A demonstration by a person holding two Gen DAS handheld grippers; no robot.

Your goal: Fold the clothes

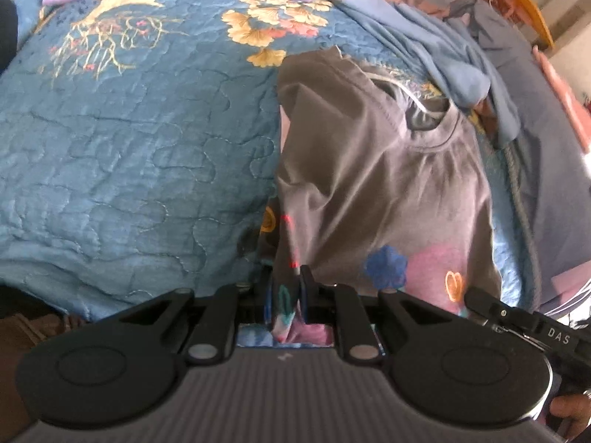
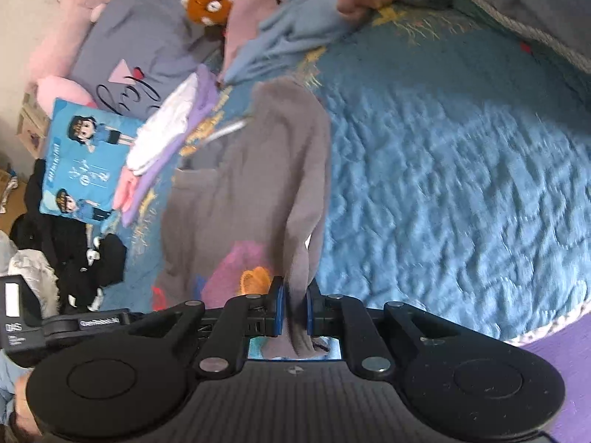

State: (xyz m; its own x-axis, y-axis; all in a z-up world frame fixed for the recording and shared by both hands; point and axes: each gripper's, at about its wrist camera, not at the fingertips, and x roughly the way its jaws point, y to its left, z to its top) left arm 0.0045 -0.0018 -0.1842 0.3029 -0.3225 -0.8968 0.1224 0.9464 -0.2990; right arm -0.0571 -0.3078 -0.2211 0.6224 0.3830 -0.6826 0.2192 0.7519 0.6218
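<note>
Grey T-shirt (image 1: 373,184): one item, printed front with pink and blue flowers, lying on the blue quilted bedspread (image 1: 129,147) of the bed. Its neckline sits at the far end and its near edge is at your tools, so the long axis runs straight away from you.

Left tool (image 1: 286,295): closed on a bunched fold of the shirt's near edge, printed cloth pinched between the pads. Right tool (image 2: 293,306): closed on a plain grey fold of the same near edge. You hold one side in each hand; in the left view the right tool's body shows just beside the shirt's right side, so the two grips are near each other.

Position: the shirt stretches forward from both tools, partly raised and rumpled near the grips, the far part resting on the bedspread. Neither hand is nearer; both touch it.

Judgement: any fold from here would carry the held edge along that axis toward the neckline, though how far the folding stands cannot be told.

Also present: a folded stack in purple and white (image 2: 166,136); a loose blue garment (image 1: 443,55) beyond the neckline.
</note>
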